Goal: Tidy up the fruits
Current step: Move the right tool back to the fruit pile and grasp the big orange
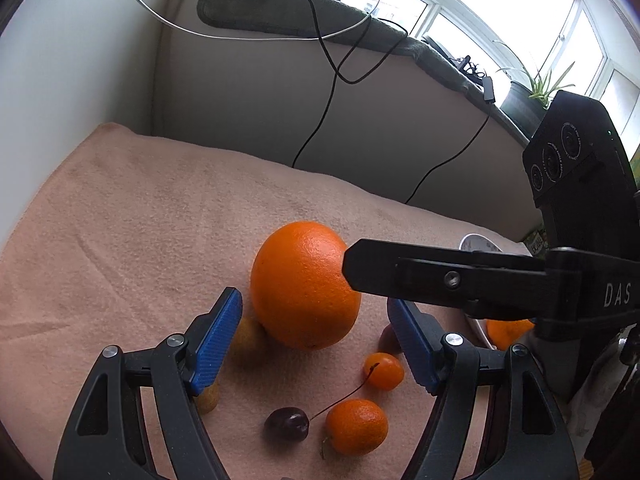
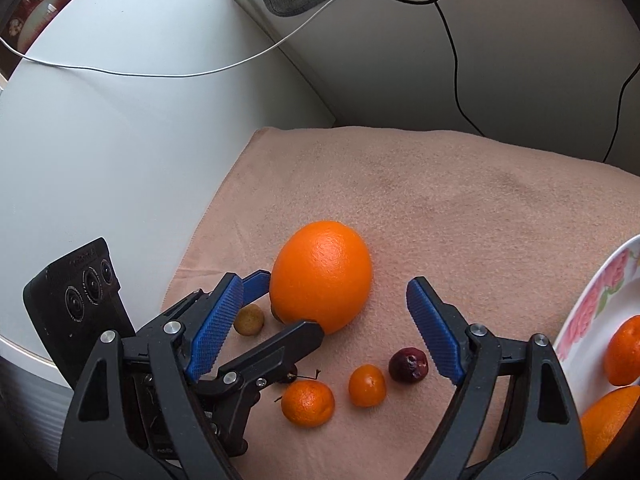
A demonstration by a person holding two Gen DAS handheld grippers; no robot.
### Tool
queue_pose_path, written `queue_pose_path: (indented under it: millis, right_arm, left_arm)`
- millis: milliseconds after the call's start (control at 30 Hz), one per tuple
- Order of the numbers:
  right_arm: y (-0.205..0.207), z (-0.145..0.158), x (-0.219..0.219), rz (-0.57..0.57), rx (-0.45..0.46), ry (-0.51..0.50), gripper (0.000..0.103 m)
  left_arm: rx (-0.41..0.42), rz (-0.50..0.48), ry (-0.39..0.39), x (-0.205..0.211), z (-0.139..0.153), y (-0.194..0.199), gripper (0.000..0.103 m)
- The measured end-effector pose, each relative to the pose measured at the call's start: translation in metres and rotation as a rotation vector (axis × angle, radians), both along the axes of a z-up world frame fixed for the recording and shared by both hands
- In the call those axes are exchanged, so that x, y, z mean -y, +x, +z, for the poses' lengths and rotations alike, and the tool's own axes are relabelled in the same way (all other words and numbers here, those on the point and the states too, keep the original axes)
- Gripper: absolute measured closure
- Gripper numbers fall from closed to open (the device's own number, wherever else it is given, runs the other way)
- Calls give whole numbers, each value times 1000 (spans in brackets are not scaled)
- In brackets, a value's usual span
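A large orange [image 1: 304, 284] [image 2: 322, 276] lies on a pink towel [image 1: 140, 220]. My left gripper [image 1: 313, 299] is open, its blue pads on either side of the orange's near end and apart from it. From the right, my right gripper [image 2: 325, 282] is open too, with the orange ahead between its fingers and gaps on both sides. One black finger of it [image 1: 360, 264] crosses in front of the orange. Close by lie two small mandarins [image 1: 356, 426] [image 1: 383, 370], a dark cherry [image 1: 287, 424], a dark red fruit [image 2: 409, 364] and small yellow-brown fruits [image 1: 248, 336].
A flowered white plate [image 2: 592, 292] at the right edge holds two oranges [image 2: 624, 350]. A white cabinet [image 2: 120, 140] stands left of the towel. A padded wall with hanging cables [image 1: 328, 92] rises behind, under a window sill with a plant [image 1: 536, 88].
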State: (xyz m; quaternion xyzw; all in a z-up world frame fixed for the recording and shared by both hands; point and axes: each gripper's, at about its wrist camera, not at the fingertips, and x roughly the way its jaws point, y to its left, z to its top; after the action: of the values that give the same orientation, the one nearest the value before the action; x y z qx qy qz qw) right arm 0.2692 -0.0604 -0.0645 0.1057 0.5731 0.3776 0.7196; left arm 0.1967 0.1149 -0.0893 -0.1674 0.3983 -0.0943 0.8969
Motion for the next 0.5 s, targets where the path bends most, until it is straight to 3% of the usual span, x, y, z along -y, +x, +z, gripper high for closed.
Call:
queue_pose_path:
  millis: [333, 500]
  right_arm:
    - [5, -16, -11, 19, -79, 53, 25]
    - [6, -21, -13, 17, -79, 32, 31]
  left_arm:
    - [-14, -19, -30, 0, -6, 8, 31]
    - [-30, -14, -35, -2, -10, 10, 35]
